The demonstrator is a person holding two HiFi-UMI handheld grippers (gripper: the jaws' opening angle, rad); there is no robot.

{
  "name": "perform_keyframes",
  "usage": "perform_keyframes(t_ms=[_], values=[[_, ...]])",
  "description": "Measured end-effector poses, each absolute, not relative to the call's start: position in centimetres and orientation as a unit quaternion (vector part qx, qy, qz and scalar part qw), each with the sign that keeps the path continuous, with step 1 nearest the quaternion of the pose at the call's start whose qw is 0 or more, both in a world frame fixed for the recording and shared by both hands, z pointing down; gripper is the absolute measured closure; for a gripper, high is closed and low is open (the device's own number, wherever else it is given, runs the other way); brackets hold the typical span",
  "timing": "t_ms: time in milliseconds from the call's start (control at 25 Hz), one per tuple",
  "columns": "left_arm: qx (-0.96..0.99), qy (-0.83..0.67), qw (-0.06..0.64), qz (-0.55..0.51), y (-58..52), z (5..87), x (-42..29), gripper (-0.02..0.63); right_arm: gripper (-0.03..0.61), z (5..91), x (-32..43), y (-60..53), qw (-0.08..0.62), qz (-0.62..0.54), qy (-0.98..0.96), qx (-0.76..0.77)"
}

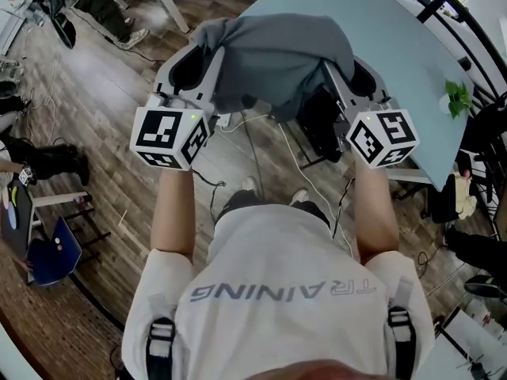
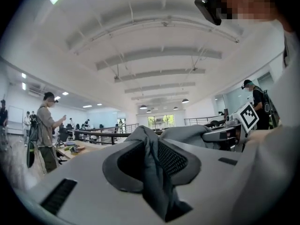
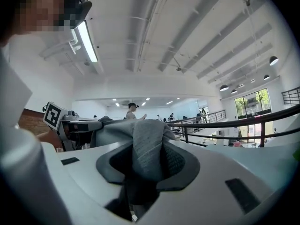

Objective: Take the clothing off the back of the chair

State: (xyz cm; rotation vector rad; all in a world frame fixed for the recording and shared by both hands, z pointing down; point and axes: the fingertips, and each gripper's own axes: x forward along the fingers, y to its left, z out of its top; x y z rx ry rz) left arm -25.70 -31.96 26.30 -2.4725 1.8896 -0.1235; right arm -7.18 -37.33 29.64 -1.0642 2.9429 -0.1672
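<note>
A grey garment (image 1: 277, 58) hangs stretched between my two grippers, raised high and close under the head camera. My left gripper (image 1: 196, 68) is shut on its left edge, where a fold of grey cloth (image 2: 154, 172) is pinched between the ribbed pads. At the right edge my right gripper (image 1: 360, 77) is shut on a thick bunch of the cloth (image 3: 145, 144). Below the garment, a black chair (image 1: 321, 125) shows partly on the wooden floor. Both grippers (image 2: 152, 158) (image 3: 147, 161) point level, and each sees the other's marker cube across the cloth.
A light blue table (image 1: 396, 38) stands beyond the chair, with a small green plant (image 1: 458, 97) near its right edge. Cables run over the floor (image 1: 261, 157). A blue chair (image 1: 55, 252) is at the left. A person (image 2: 47, 125) stands nearby.
</note>
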Motion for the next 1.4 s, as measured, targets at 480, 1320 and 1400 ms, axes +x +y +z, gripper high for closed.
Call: perform_keyframes(t_ms=[480, 1320, 1400], values=[[-0.725, 0.686, 0.007, -0.059, -25.1, 27.8, -32.2, 0.495, 0.433, 31.6, -15.1, -34.1, -0.012, -0.057, 0.968, -0.243], [-0.688, 0.723, -0.033, -0.048, -20.6, 32.2, -37.2, 0.495, 0.437, 34.8, -20.7, -31.1, -0.046, -0.049, 0.976, -0.206], [-0.689, 0.723, -0.034, -0.048, -20.6, 32.2, -37.2, 0.495, 0.437, 34.8, -20.6, -31.1, -0.047, -0.05, 0.976, -0.207]])
